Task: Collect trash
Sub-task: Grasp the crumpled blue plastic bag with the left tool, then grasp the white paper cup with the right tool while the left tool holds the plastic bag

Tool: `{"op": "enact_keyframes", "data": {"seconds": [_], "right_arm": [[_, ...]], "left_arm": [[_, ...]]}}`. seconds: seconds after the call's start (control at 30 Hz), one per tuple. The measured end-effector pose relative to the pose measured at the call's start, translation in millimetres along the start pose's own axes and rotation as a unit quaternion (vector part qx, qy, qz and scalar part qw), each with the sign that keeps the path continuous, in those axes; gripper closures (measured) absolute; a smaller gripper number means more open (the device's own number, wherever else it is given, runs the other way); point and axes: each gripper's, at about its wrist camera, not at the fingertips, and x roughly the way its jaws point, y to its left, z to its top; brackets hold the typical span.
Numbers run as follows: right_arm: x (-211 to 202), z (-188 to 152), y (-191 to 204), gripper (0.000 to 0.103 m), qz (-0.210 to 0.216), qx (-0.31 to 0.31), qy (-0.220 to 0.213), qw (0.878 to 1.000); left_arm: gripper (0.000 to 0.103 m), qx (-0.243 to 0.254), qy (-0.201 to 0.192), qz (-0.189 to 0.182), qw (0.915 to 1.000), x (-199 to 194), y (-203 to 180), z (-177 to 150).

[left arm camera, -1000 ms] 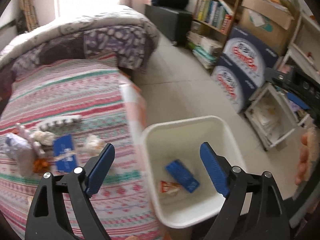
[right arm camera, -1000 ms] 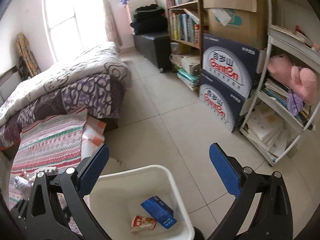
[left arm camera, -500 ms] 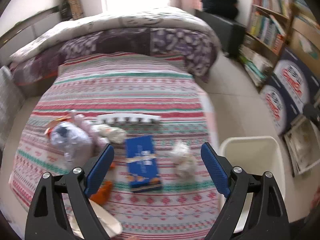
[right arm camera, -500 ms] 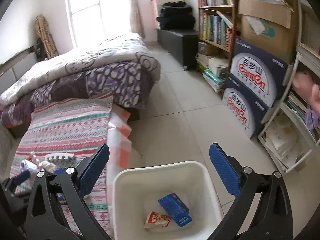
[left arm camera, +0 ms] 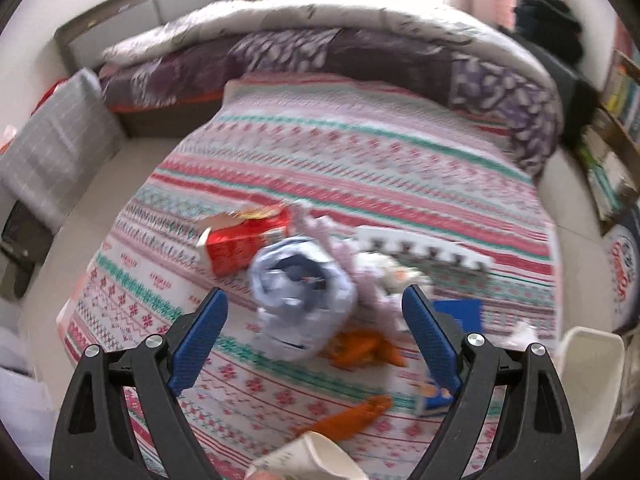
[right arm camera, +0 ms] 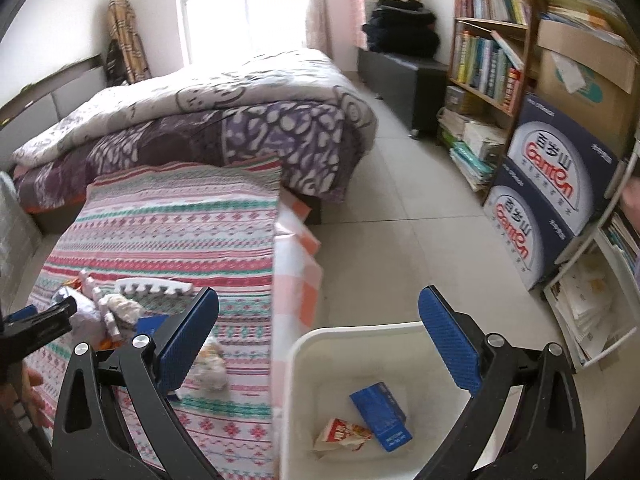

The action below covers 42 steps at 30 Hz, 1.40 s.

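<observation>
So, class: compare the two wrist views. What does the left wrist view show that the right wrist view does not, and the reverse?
Only the left wrist view shows the torn red carton and orange peel scraps on the bed. Only the right wrist view shows inside the white plastic bin: a blue box and a red-and-white wrapper, plus the wooden bookshelf. Both show the striped bedspread, the white toothed foam strip and the crumpled pale bag.

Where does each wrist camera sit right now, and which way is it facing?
Left wrist: on the left gripper, open, looking down at the striped bedspread, aimed at a crumpled pale blue wrapper beside a red carton.
Right wrist: on the right gripper, open, above the white bin that holds a blue box; a hand shows at left.
Shared: bedspread, bin, white comb-shaped piece.
</observation>
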Motion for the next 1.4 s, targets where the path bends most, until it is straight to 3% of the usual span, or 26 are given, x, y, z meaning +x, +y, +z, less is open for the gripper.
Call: {"op": "enact_keyframes", "data": {"seconds": [0.2,0.27,0.43,0.6,0.77,1.0,1.2,1.4], "right_arm": [[14.0,-5.4,35.9,0.007,0.034,-0.019,0.025,0.999],[19.5,-8.0,48.9,0.007,0.044,-0.029,0.035,0.998],[31.7,-16.9,80.0,0.007,0.078,-0.056,0.064,0.993],[33.4,-29.6,109.0,0.007,0.141,-0.097,0.095,0.981],[26.2,-46.7,144.2,0.007,0.205,-0.152,0.120,0.959],[11.1,-81.0,196.2,0.007,0.275,-0.244,0.162,0.916],[25.7,-110.2,212.1,0.007,0.284,-0.227,0.244,0.899],[29.1,-127.6,217.9,0.007,0.309,-0.221,0.272,0.884]], "left_arm": [[0.017,-0.022,0.047,-0.018,0.9985,36.1,20.5,0.5],[0.024,-0.029,0.052,-0.037,0.9976,42.7,25.8,0.1],[0.065,-0.050,0.061,-0.112,0.9906,43.0,39.1,2.8],[0.079,-0.066,0.063,-0.131,0.9872,36.2,54.7,2.9],[0.081,-0.092,0.046,-0.133,0.9858,21.6,81.2,4.9],[0.080,-0.109,0.005,-0.134,0.9849,-10.8,112.4,9.5],[0.080,-0.109,0.000,-0.132,0.9852,-23.9,130.1,4.0],[0.080,-0.113,-0.005,-0.138,0.9841,-30.9,140.6,0.1]]}}
